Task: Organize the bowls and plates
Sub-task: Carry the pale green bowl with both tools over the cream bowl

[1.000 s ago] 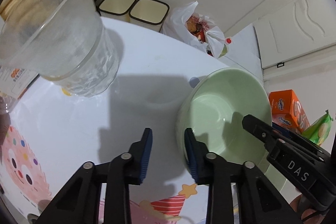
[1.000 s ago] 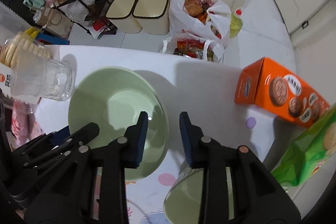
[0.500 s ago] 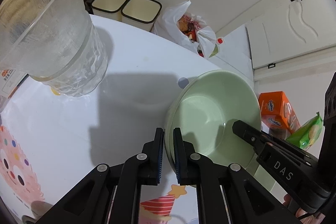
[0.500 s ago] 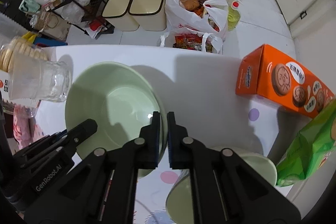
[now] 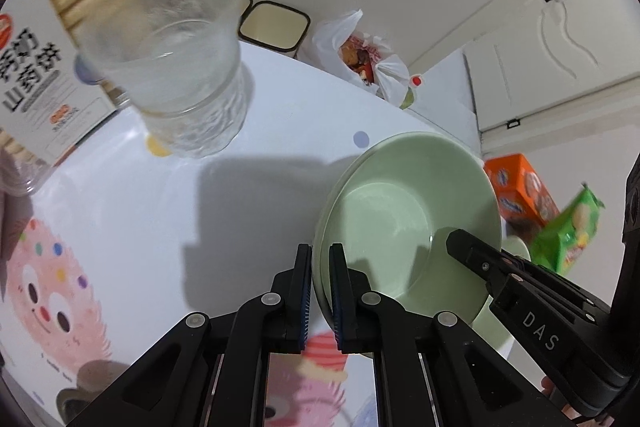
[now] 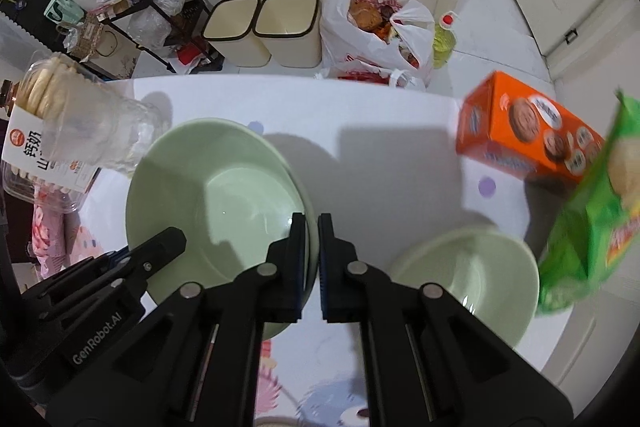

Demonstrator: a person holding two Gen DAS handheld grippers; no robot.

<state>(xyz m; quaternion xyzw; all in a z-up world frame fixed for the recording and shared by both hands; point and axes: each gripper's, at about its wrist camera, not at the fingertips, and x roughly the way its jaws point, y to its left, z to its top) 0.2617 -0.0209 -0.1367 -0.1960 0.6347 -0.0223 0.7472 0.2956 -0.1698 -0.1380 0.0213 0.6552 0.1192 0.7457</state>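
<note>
A stack of two pale green deep plates (image 5: 404, 211) is held tilted above the white table (image 5: 240, 195). My left gripper (image 5: 320, 267) is shut on the stack's left rim. My right gripper (image 6: 314, 239) is shut on its right rim, and the stack shows in the right wrist view (image 6: 224, 183) too. A smaller pale green bowl (image 6: 468, 275) stands on the table to the right, below and beside the stack.
A clear ribbed glass (image 5: 180, 67) and a biscuit pack (image 5: 48, 59) stand at the left. An orange biscuit box (image 6: 528, 131) and a green snack bag (image 6: 592, 211) are at the right. Two bins (image 6: 264, 27) and shopping bags (image 6: 372, 23) are on the floor beyond the table's far edge.
Both grippers closed from open onto the opposite rims of the green plate stack and lifted it, tilting it. The small bowl has come into fuller view.
</note>
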